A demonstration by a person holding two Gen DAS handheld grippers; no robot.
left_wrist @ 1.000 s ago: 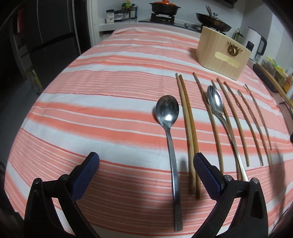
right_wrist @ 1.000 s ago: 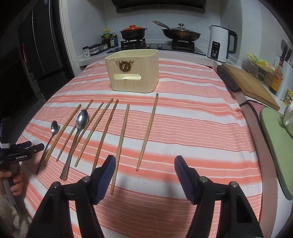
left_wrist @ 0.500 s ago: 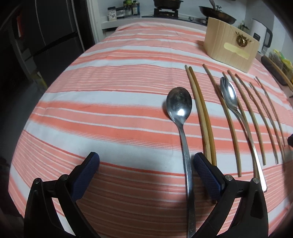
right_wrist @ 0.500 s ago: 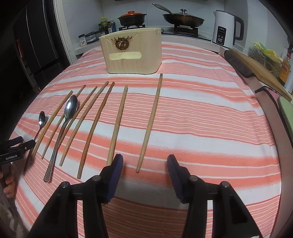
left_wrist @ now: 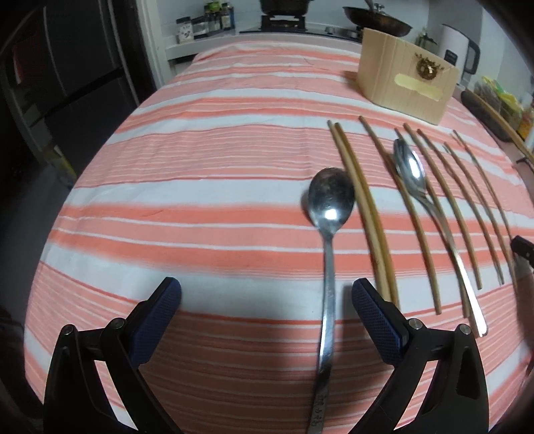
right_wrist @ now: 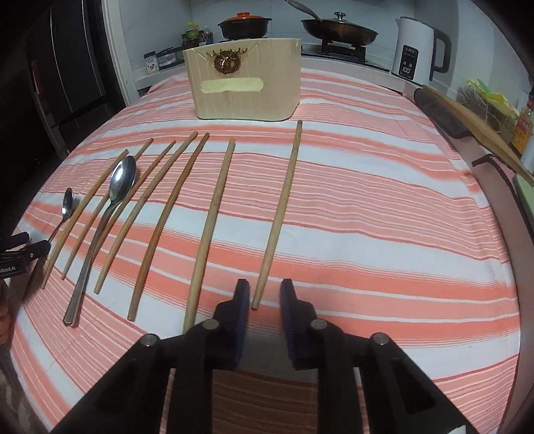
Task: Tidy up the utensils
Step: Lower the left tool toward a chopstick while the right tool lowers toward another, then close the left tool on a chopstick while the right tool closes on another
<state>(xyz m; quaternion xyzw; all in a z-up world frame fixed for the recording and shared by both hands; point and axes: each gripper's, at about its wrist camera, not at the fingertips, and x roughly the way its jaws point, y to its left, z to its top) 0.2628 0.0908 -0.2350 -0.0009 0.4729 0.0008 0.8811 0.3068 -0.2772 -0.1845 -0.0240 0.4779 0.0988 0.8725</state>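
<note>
Several wooden chopsticks and two metal spoons lie in a row on the striped cloth in front of a wooden holder box (right_wrist: 245, 90). My right gripper (right_wrist: 263, 287) is low over the cloth, its jaws closing, with the near end of the rightmost chopstick (right_wrist: 283, 203) between the pads and a gap still showing on both sides. My left gripper (left_wrist: 267, 290) stands wide open. The handle of the short spoon (left_wrist: 330, 213) runs between its fingers, nearer the right one, untouched. The longer spoon (left_wrist: 410, 170) lies among the chopsticks to the right.
A stove with a pot (right_wrist: 245, 25) and a pan (right_wrist: 338, 30) stands behind the table, with a white kettle (right_wrist: 415, 50) beside it. A cutting board (right_wrist: 467, 123) lies along the right edge. A dark fridge (left_wrist: 50, 83) is at the left.
My right gripper has sunk toward the cloth and its jaws have narrowed around the rightmost chopstick's near end. The left gripper shifted slightly, so the short spoon's handle now lies between its fingers.
</note>
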